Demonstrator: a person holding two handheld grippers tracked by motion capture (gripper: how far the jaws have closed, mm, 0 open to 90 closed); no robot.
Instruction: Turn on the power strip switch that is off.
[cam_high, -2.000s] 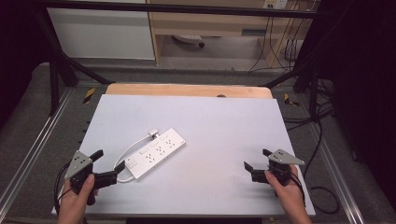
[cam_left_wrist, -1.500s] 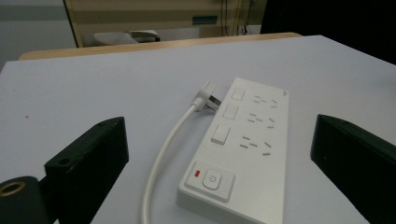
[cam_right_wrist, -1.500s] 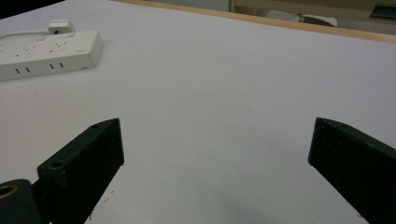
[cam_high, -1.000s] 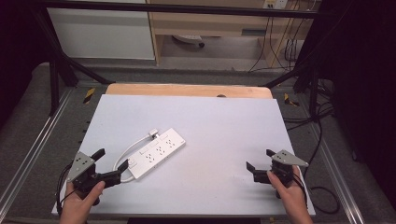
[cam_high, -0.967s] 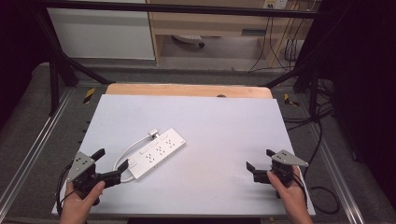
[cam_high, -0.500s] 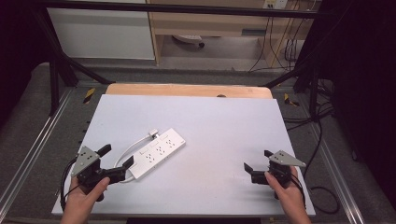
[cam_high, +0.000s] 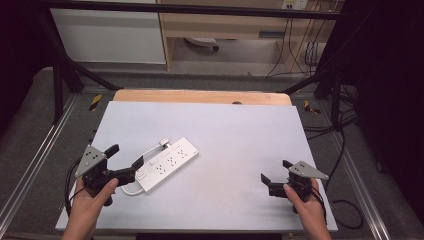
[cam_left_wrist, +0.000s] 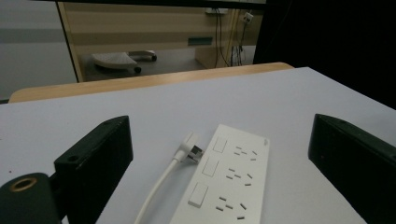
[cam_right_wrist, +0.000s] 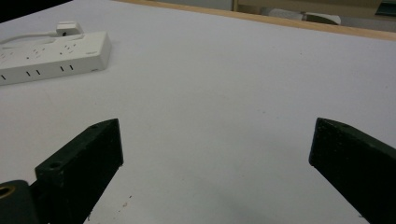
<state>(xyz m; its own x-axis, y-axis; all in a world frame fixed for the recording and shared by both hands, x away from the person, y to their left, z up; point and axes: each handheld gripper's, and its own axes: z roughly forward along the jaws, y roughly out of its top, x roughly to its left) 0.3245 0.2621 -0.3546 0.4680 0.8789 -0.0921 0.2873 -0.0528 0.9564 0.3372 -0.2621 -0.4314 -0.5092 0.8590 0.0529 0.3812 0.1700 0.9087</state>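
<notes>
**Left tool lined up on the near end of the power strip**

The left tool (cam_high: 124, 161) sits at the near left of the tabletop (cam_high: 240, 135) with its jaws spread wide and nothing between them. In the high view its far jaw tip lies just beside the near end of the power strip (cam_high: 166, 163), close enough that I cannot tell whether it touches. The strip lies flat on the left half of the tabletop, ahead and to the right of that tool, its long axis running on a slant from near-left to far-right. A white cord (cam_high: 150, 149) loops along its left side and ends in a plug (cam_high: 163, 143) lying next to the far part of the strip.

The right tool (cam_high: 275, 171) rests at the near right, jaws also wide and empty, well apart from the strip. The left hand (cam_high: 95, 200) is clearly the nearer one, so I judge any grasp would fall to it.

The left gripper view shows what the high view cannot: the strip (cam_left_wrist: 226, 182) sits between the two open jaws, its socket face up, with the plug (cam_left_wrist: 192, 147) unplugged beside it. The right gripper view shows the strip (cam_right_wrist: 51, 58) far off, across bare tabletop.
</notes>
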